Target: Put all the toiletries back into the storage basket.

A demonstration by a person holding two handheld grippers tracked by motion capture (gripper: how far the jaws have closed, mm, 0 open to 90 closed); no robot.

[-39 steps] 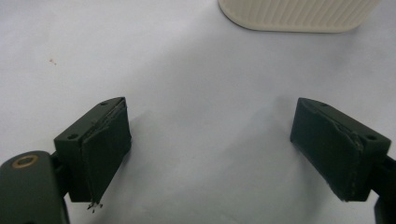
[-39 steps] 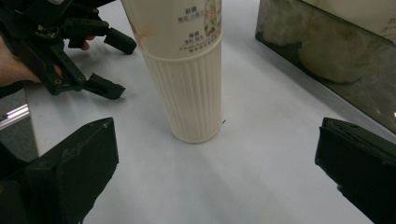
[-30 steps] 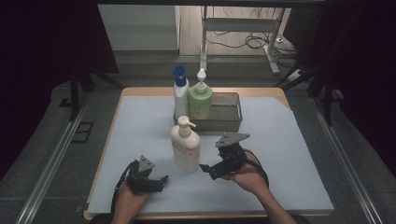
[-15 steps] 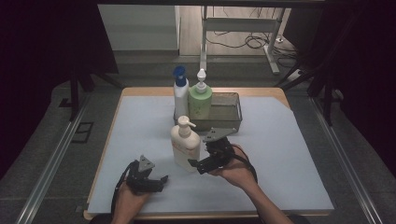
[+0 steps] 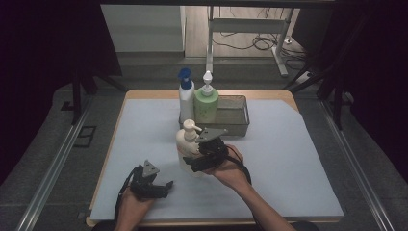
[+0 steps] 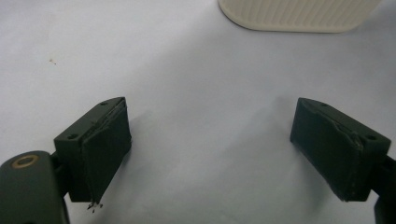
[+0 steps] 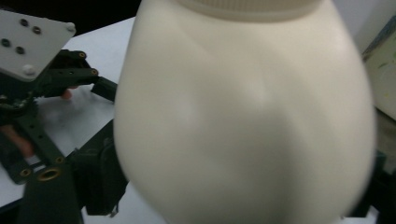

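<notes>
Right gripper view: cream pump bottle [image 7: 243, 116] sits between the jaws, which have just been closing around its body; pad contact can't be confirmed. High view: right gripper [image 5: 192, 161] at the bottle near table centre, mesh tray [image 5: 233, 118] at its 1 o'clock. Left gripper [image 6: 210, 149] spread wide, nothing between the jaws, bottle base at 12 o'clock.

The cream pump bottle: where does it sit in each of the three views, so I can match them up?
High view: cream pump bottle at table centre, right gripper around its lower body.
Left gripper view: its ribbed base at the top edge.
Right gripper view: its body between the jaws, close up.
Shared landmark: the left gripper.
</notes>
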